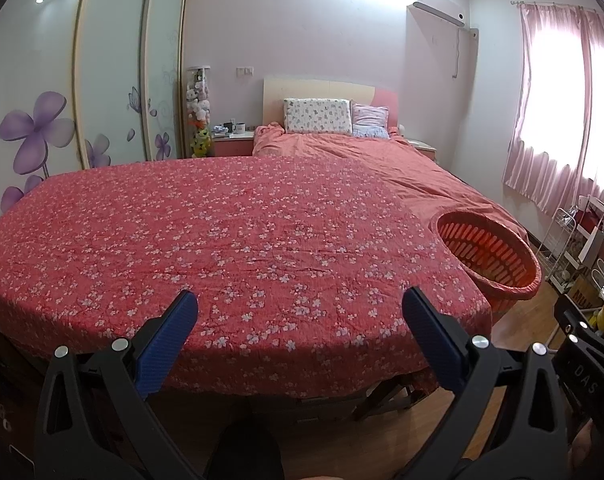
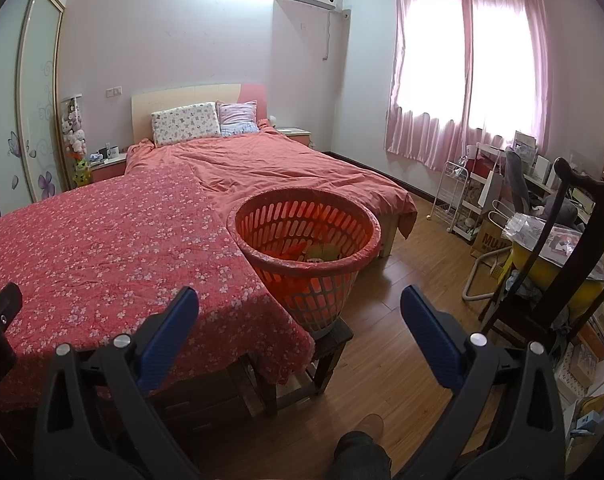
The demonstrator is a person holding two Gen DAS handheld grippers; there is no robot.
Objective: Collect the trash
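Ahead of the right gripper (image 2: 300,308), just beyond its fingertips and slightly to the left of centre, stands the orange slatted basket (image 2: 307,256). It sits on a dark wooden stool (image 2: 329,344) that stands against the counter's right edge. Inside the basket, low down, lie a few pieces of trash (image 2: 315,252), orange and yellowish; what they are cannot be told. The right gripper's blue pads (image 2: 170,336) stand wide apart with nothing between them and touch nothing.

Over the near edge of the counter hangs the left gripper (image 1: 300,312), its jaws likewise spread wide and holding nothing. Beyond its fingers stretches the counter (image 1: 230,224), covered with a red cloth with small white flowers. The basket (image 1: 489,256) shows to this gripper's right, at the counter's far right corner.

Farther out, past the counter, lies a bed (image 2: 286,168) with a salmon quilt and two pillows (image 2: 184,122) at the headboard. To the right of the right gripper runs open wooden floor (image 2: 413,280), bounded on its right side by a dark chair (image 2: 557,248) and a cluttered white rack (image 2: 461,200). Pink curtains (image 2: 461,72) cover the window.
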